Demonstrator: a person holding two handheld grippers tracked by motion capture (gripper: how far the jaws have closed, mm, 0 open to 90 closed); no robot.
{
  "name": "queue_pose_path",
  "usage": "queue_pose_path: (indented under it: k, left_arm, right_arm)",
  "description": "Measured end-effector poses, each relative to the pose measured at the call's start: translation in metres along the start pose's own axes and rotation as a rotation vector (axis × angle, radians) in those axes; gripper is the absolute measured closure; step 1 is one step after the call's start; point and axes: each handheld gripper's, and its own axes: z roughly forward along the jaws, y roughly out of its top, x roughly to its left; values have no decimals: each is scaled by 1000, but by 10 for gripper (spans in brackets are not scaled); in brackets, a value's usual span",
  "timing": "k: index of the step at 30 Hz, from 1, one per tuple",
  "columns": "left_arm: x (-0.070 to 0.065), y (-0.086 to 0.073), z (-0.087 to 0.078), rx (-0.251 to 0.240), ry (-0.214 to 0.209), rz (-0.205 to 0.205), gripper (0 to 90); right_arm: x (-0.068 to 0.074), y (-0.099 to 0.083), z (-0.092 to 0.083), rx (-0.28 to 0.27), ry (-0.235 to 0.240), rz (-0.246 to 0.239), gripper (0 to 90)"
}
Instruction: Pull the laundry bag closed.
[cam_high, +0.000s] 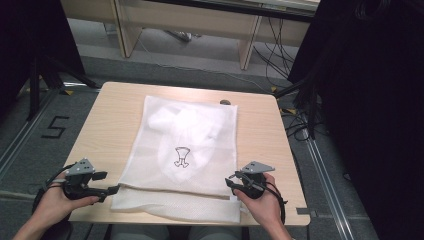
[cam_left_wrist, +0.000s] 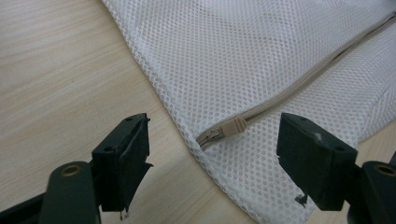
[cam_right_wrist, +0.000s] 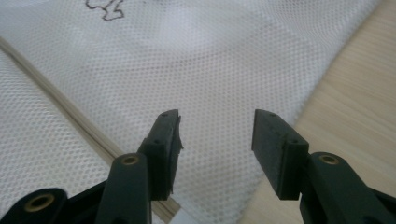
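Note:
A white mesh laundry bag (cam_high: 190, 150) lies flat on the wooden table (cam_high: 120, 110), with a white garment bearing a small dark print (cam_high: 182, 156) inside. A beige zipper (cam_left_wrist: 299, 84) runs across the bag near its front end; the zipper's end (cam_left_wrist: 223, 130) lies between the jaws in the left gripper view. My left gripper (cam_high: 112, 190) is open at the bag's front left corner, its jaws wide apart just above the mesh (cam_left_wrist: 243, 56). My right gripper (cam_high: 231, 182) is open at the bag's right edge, jaws over the mesh (cam_right_wrist: 187, 70), gripping nothing.
A small dark object (cam_high: 225, 102) sits at the table's far edge behind the bag. Desk legs and cables (cam_high: 270, 50) stand on the floor beyond. A floor marking "5" (cam_high: 54, 127) lies to the left. Bare wood (cam_right_wrist: 355, 102) flanks the bag on both sides.

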Motion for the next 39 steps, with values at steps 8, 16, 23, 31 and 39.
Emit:
queue_pose_path:
  k: [8, 16, 23, 31, 39]
  left_arm:
    - [-2, 0, 2, -14, -5, -12, 271]
    - [-2, -1, 4, 35, -7, 17, 263]
    - [-2, -1, 5, 56, -22, 26, 258]
    - [-5, -3, 8, 38, -18, 10, 246]
    - [-5, -3, 9, 38, -13, 3, 240]
  right_arm:
    - [22, 12, 8, -73, 72, -113, 554]
    - [33, 19, 13, -62, 95, -158, 581]
    - [45, 28, 24, -70, 115, -186, 581]
    - [68, 43, 41, -66, 143, -234, 595]
    - [84, 55, 56, -55, 189, -255, 592]
